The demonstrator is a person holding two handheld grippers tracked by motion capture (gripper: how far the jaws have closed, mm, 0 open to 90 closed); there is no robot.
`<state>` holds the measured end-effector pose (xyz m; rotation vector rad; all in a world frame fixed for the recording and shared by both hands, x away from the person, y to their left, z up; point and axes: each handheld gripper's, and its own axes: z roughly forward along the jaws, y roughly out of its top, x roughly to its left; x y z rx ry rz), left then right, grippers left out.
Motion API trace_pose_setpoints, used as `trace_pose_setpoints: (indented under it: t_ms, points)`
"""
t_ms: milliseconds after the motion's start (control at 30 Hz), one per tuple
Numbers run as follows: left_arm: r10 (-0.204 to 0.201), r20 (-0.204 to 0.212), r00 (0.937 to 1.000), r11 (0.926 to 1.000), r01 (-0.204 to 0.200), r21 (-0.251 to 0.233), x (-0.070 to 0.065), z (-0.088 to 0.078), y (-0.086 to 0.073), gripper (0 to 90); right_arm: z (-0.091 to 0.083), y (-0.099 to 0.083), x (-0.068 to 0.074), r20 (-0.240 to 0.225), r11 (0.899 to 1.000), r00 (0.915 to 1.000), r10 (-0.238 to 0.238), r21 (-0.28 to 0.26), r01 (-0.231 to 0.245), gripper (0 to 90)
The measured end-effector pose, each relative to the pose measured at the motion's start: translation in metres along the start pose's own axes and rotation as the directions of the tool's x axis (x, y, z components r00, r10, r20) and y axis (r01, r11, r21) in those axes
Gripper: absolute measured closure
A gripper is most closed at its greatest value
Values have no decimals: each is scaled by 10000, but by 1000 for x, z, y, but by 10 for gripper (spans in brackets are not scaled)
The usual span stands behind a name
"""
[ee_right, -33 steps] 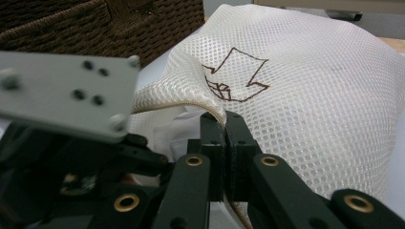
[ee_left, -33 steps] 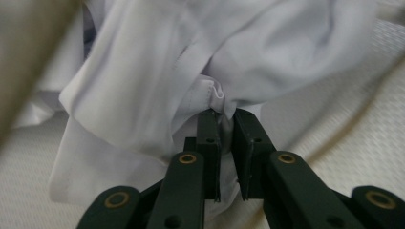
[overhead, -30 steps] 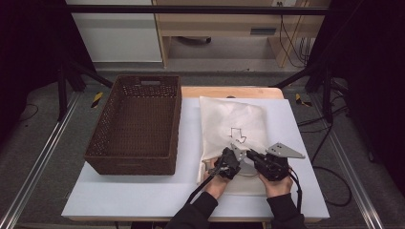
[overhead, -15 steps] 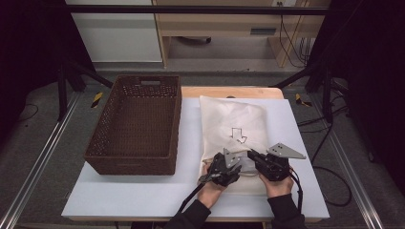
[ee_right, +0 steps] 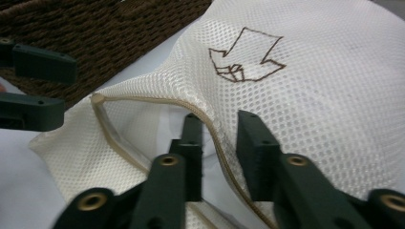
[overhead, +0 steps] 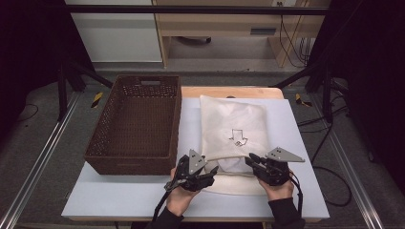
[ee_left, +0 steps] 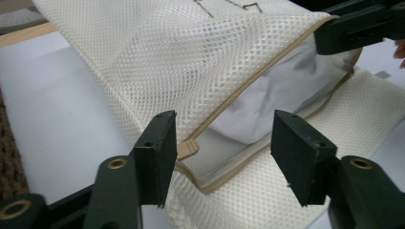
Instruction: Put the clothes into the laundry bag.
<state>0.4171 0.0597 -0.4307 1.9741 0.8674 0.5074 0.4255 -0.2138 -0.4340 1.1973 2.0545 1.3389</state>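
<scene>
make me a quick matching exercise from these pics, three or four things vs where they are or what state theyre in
Things:
1. wicker basket
2. mesh bag
3. left gripper
4. right gripper

States:
a. jaws open, just off the bag's near left corner
b. empty, on the table's left side
c. one jaw inside the bag's mouth, one outside over the zipper edge
d. unzipped, white cloth inside

Pairs: 1-b, 2-d, 3-a, 4-c

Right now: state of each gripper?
Left gripper: just been opening, open, fingers clear of the cream mesh zip bag.
Right gripper: just been opening, open, bag's zipper edge between fingers.
</scene>
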Motion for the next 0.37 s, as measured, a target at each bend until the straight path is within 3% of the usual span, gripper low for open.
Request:
trace_pose_setpoints:
  t_ms: [200,367]
  points:
    - [-213,62,9998,9998,213,53,9,-2,-15,342,-6,-4,7,-39,9991,9995,-324,-286,323,345]
    - [-373,34,9993,9993,373,-94,14,-8,-21,330,-17,-1,5,271,9961,9992,-282,-825,304,266]
